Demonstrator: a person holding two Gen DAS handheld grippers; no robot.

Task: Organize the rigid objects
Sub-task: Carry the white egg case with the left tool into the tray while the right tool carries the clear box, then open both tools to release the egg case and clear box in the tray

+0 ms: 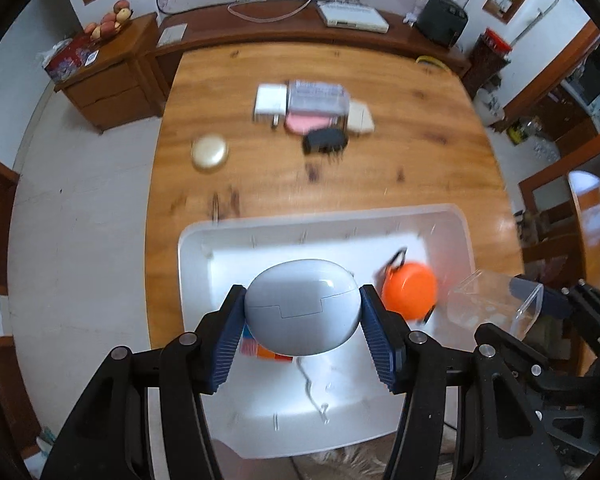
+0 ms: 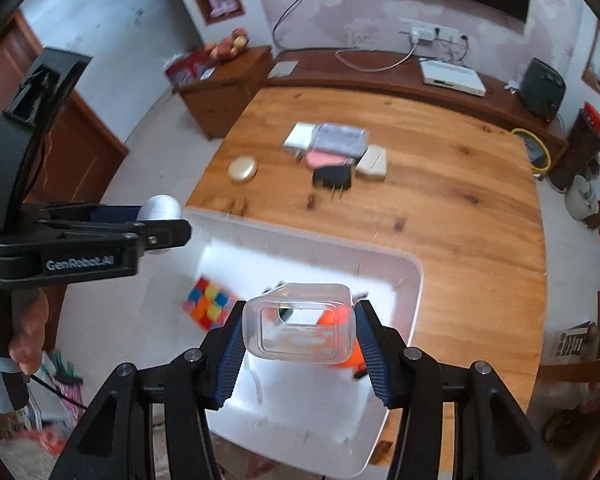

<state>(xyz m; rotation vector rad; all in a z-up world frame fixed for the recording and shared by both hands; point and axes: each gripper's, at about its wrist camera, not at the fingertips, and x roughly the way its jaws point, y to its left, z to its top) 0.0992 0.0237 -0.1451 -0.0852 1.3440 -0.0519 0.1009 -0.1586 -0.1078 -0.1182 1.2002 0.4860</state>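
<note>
- The left gripper [image 1: 302,312], low in the centre of the left wrist view, pinches a smooth pale grey egg-shaped plastic case [image 1: 302,307] between its blue ribbed pads, which press on the case's two sides.
- The case hangs above a white rectangular plastic bin [image 1: 456,240] that fills the lower middle of the frame and rests on a wooden table [image 1: 380,72].
- The right gripper [image 2: 300,330], low in the centre of the right wrist view, is clamped on a clear rectangular plastic box [image 2: 300,326], its open mouth towards the camera, also over the bin.
- Inside the bin lie an orange round object with a black loop [image 1: 410,290], to the right of the case, and a multicoloured puzzle cube [image 2: 210,306], lower left of centre in the right wrist view.
- In the upper middle of the table sits a blurred cluster: a white flat square block [image 1: 270,102], a clear lidded container [image 1: 318,96] over a pink flat item [image 1: 306,123], a beige block [image 1: 362,118] and a black plug-like adapter [image 1: 324,141].
- A pale gold round compact [image 1: 209,152] lies apart, to the left of the cluster.
- A person's hand [image 2: 28,332] grips the left gripper's handle at the left edge of the right wrist view.
</note>
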